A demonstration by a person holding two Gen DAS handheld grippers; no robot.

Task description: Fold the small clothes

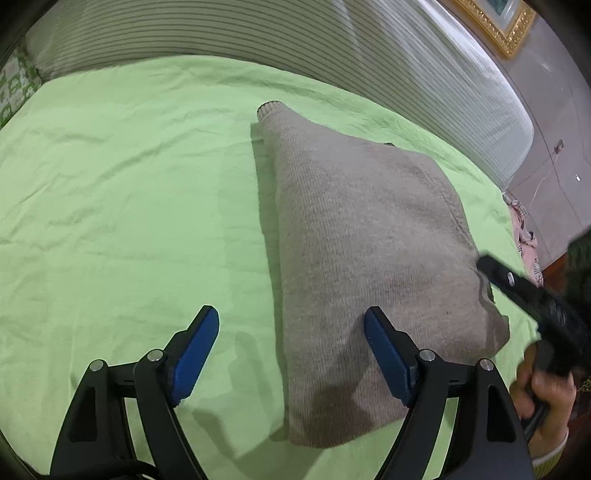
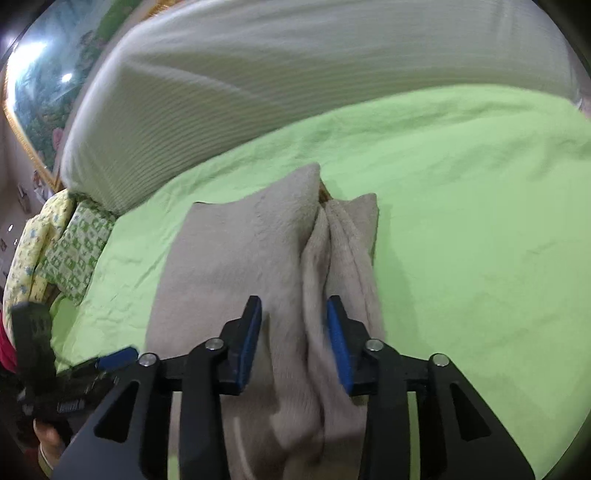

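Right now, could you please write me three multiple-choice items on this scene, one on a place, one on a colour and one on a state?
1. Where does the knitted garment lie?
A. on the green sheet
B. on the striped pillow
C. on the floor

2. What colour are the gripper pads?
A. red
B. blue
C. white

3. How do the left gripper's jaws stand?
A. clamped on the garment
B. wide apart, gripping nothing
C. shut on the sheet

Answers:
1. A: the knitted garment rests flat on the green sheet, short of the striped pillow behind it.
2. B: the pads on the black fingers are blue.
3. B: the left gripper has its jaws spread, with the garment's edge and bare sheet between them, and neither pad presses on anything.
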